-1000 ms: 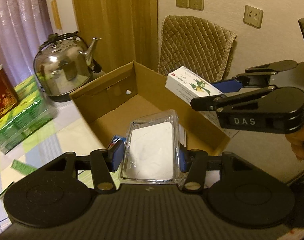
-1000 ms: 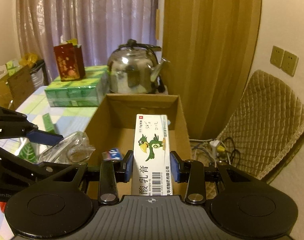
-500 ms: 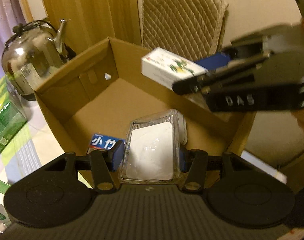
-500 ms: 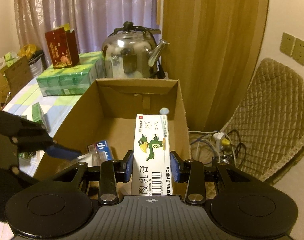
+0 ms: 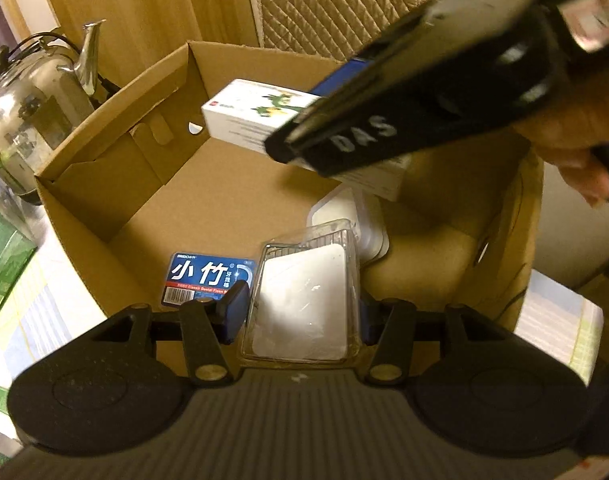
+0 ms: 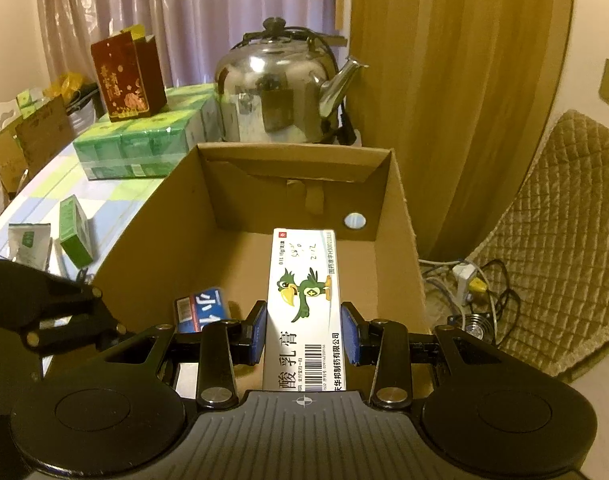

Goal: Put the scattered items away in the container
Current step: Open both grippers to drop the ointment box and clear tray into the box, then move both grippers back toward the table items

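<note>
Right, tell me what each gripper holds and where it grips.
Left gripper: clear plastic package, by its long sides. Right gripper: white ointment box, by its long sides.

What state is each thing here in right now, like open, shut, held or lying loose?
Cardboard box: open.
Left gripper: shut on clear plastic pack.
Right gripper: shut on ointment carton.
Blue floss pack: lying in the box.
Kettle: lid on.
</note>
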Available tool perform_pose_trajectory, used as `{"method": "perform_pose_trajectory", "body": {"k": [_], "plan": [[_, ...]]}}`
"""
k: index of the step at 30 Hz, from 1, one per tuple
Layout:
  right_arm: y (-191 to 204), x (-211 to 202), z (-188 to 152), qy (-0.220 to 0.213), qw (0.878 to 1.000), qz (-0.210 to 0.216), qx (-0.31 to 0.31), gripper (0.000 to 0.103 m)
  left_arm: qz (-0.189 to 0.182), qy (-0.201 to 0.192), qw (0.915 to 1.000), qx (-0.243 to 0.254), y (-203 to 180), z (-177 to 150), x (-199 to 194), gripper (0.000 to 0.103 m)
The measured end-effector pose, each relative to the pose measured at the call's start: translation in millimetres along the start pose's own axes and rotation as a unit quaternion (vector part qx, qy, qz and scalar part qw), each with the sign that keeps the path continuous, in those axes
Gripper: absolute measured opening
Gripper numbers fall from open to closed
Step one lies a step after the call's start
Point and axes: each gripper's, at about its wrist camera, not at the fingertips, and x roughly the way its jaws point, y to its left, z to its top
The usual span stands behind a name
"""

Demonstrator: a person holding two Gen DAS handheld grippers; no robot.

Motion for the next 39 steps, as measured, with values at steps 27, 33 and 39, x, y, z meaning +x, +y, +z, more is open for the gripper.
{"method": "perform_pose_trajectory", "body": {"k": [27, 33, 39], "plan": [[0.5, 16.8, 5.7, 0.037, 0.999, 0.002, 0.01, 0.036, 0.016, -0.044, 0.9989, -0.01, 8.1, -7.9, -29.4, 0.059], [-1.4, -22.4, 7.2, 0.008, 1.0, -0.008, 0.026, 0.047, 0.028, -0.072, 0.9964, -0.034, 7.9, -9.2, -56.7, 0.061], [11.5, -72.3, 7.4, -0.028, 0.999, -0.01, 0.032, 0.059, 0.044, -0.088, 0.994, -0.049, 4.8, -17.9, -93.2, 0.063]]}}
